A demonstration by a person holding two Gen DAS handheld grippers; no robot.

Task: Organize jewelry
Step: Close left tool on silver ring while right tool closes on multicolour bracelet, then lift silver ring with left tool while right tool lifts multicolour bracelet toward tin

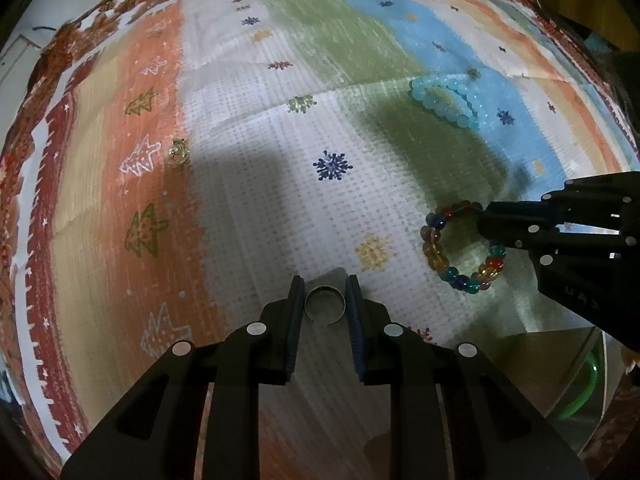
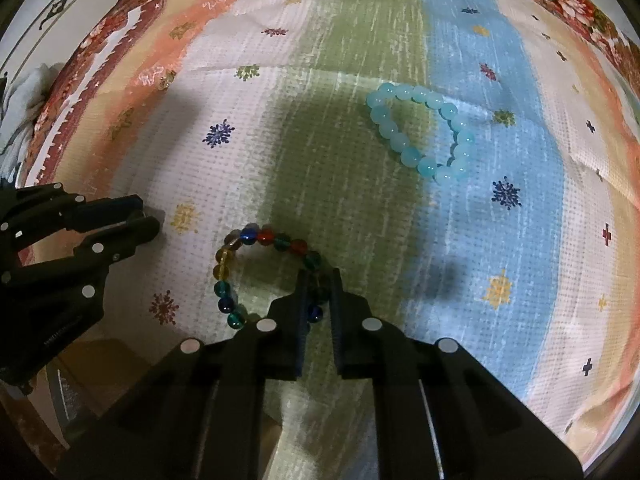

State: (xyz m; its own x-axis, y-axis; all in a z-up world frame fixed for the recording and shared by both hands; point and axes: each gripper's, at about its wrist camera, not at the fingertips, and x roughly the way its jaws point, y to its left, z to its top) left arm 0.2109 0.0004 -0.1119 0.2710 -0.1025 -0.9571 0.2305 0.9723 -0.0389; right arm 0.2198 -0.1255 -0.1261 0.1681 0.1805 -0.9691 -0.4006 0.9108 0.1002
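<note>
A silver open ring point(image 1: 324, 305) sits between the fingers of my left gripper point(image 1: 324, 294), which closes around it; the ring rests against the cloth. My right gripper point(image 2: 319, 286) is shut on the near side of a multicoloured bead bracelet point(image 2: 256, 240) that lies on the cloth; the bracelet also shows in the left wrist view point(image 1: 436, 240), with the right gripper point(image 1: 490, 224) on its right side. A pale blue bead bracelet point(image 2: 420, 100) lies farther off, apart from both grippers. It also shows in the left wrist view point(image 1: 440, 108). A small gold earring point(image 1: 178, 153) lies far left.
A striped cloth point(image 1: 248, 200) with snowflake and tree prints covers the table. A clear box with a green item point(image 1: 580, 392) stands at the near right in the left wrist view. The left gripper point(image 2: 138, 220) shows at the left of the right wrist view.
</note>
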